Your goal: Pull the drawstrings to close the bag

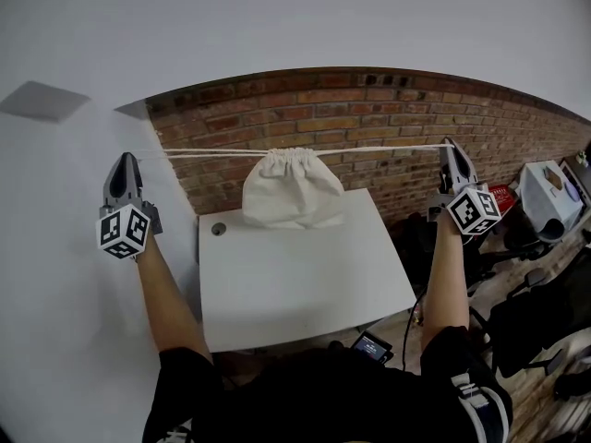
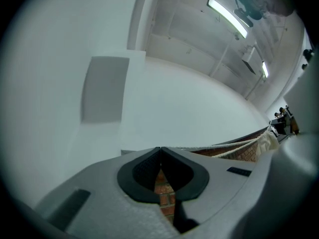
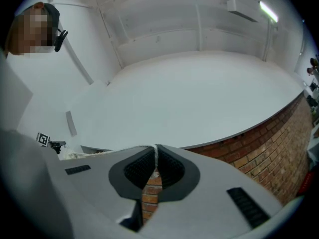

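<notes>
A white cloth bag [image 1: 292, 197] hangs with its mouth gathered tight [image 1: 294, 157] over the far part of the white table [image 1: 305, 275]; whether its bottom touches the table I cannot tell. Its white drawstrings [image 1: 379, 148] run taut and nearly level to both sides. My left gripper [image 1: 126, 161] is raised at the left, shut on the left drawstring [image 2: 224, 151], which leaves its closed tips [image 2: 160, 149] toward the bag [image 2: 267, 140]. My right gripper [image 1: 454, 155] is raised at the right, shut on the right drawstring [image 3: 155, 157], pinched between its pads [image 3: 155, 151].
A red brick wall [image 1: 369, 109] stands behind the table. The table has a round cable hole [image 1: 218, 229]. Dark office chairs [image 1: 536, 312] and white boxes [image 1: 547, 192] crowd the right side. A small device [image 1: 372, 346] sits below the table's near edge.
</notes>
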Tool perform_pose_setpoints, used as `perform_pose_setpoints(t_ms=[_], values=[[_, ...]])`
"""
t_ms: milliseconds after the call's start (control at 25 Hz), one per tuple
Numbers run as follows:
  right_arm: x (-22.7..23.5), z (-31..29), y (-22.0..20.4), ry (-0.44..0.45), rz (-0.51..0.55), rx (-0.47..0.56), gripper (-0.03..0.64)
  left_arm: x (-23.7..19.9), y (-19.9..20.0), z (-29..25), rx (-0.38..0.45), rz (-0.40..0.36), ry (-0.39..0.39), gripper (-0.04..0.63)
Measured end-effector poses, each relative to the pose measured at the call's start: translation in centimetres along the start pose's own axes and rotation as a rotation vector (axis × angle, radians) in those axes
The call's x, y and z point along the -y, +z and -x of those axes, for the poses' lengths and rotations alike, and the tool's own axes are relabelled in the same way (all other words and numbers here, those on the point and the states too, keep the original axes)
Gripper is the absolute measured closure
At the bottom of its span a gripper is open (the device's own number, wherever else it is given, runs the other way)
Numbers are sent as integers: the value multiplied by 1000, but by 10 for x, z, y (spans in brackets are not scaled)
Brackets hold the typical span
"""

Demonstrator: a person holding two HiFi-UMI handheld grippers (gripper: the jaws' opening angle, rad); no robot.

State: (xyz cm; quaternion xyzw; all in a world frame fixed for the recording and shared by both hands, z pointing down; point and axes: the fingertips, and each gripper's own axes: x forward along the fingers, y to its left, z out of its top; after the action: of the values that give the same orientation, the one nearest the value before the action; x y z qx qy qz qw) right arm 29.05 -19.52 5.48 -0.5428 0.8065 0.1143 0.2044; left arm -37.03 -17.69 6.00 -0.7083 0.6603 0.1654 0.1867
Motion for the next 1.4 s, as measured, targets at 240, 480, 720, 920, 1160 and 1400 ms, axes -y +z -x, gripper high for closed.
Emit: perform_pose_setpoints(t_ms=[240,480,720,920,1160,1400], values=[[-2,-3,9,23,39,-4,611,8,4,-2,-26,-4,-49,575],[3,0,15,46,27,-2,611,22,7,-5,-38,34,-101,575],[1,1,20,79,18,-11,611,36,19,-6,-38,14,-144,575],[-3,2,28,108,31,-20,611,45,28,-6,-27,45,-183,575],[-12,1,30,142,73,-44,611,51,23,-5,-35,84,-231,575],[-22,0,28,169,94,-70,611,60,21,-5,-52,99,-270,575]])
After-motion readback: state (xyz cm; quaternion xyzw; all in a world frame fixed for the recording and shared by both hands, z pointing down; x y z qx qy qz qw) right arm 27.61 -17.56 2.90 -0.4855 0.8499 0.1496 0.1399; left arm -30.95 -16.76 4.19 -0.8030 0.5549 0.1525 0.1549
